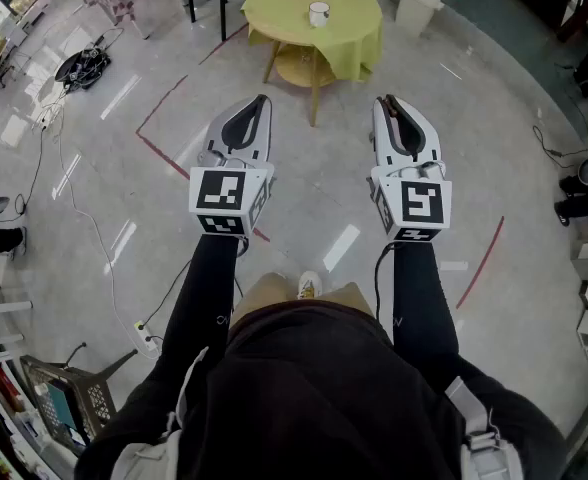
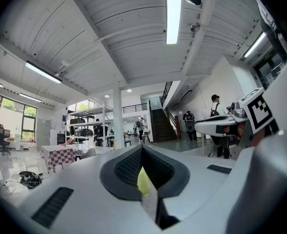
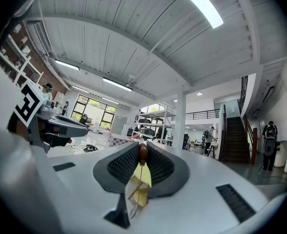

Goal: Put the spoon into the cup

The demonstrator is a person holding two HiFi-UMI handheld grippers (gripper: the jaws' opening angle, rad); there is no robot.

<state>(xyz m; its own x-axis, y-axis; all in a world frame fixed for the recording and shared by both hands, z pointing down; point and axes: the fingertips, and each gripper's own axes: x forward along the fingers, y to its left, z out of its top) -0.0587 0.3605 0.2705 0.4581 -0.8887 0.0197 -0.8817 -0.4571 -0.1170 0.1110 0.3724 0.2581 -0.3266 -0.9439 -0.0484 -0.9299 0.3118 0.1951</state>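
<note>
Currently R gripper (image 1: 388,103) clamped on thin metal spoon w/ brown knob end (image 3: 143,153); L gripper (image 1: 262,100) jaws together, empty. Far ahead, white cup (image 1: 319,13) sits on yellow-clothed round table (image 1: 354,38), well apart. Approach + insertion left, est.

The head view looks steeply down from above the person onto the left claw (image 1: 259,101) and the right claw (image 1: 388,101), with the floor (image 1: 314,208) under them and the counter (image 1: 359,28) beyond their tips. Each claw view sits close behind its own jaws and looks level along them into the hall. Both claw views share the stairs (image 2: 159,126), the pillar (image 2: 117,121) and the checked table (image 2: 55,155) ahead. Each also catches the other claw at its edge.
</note>
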